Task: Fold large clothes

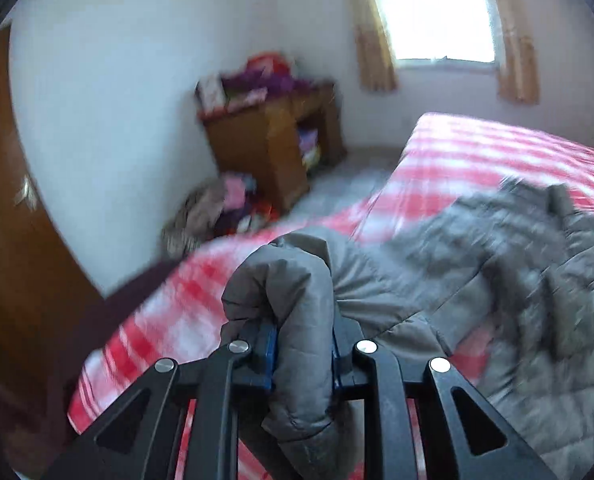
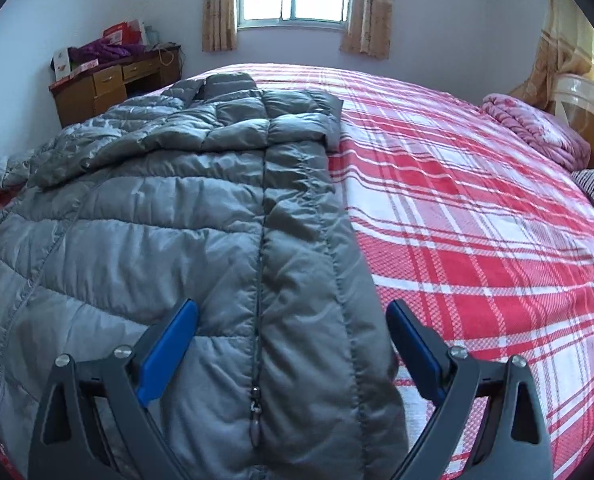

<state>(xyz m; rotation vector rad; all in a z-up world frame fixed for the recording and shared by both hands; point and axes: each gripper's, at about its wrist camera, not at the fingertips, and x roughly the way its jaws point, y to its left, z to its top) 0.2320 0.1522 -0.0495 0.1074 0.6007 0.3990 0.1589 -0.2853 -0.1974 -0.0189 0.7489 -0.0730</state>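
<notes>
White walls and a bright window with tan curtains (image 2: 219, 8) frame a bedroom where a wide bed with a red and white checked sheet (image 2: 477, 208) takes up most of the floor. On the sheet lies a large grey quilted puffer jacket (image 2: 157, 216), spread along the left half of the bed as the right wrist view shows it, with its dark zip running down the middle and the zip pull near the lower edge of that view.

The left gripper (image 1: 303, 354) has its blue pads pinched on a thick bunched fold of the jacket (image 1: 297, 288); the padded cloth bulges up and over between the two fingers and is held off the sheet. The rest of this view is smeared, so which part of the jacket this fold belongs to, possibly a sleeve end, is hard to tell.

The right gripper (image 2: 293, 352) stands spread wide, its blue pads on either side of the zip strip at the jacket's right edge, and neither pad presses the cloth.

Against the far wall stands a brown wooden desk with drawers (image 2: 113, 80) piled with purple cloth and boxes. A folded pink quilt (image 2: 537, 128) rests at the bed's far right corner.
</notes>
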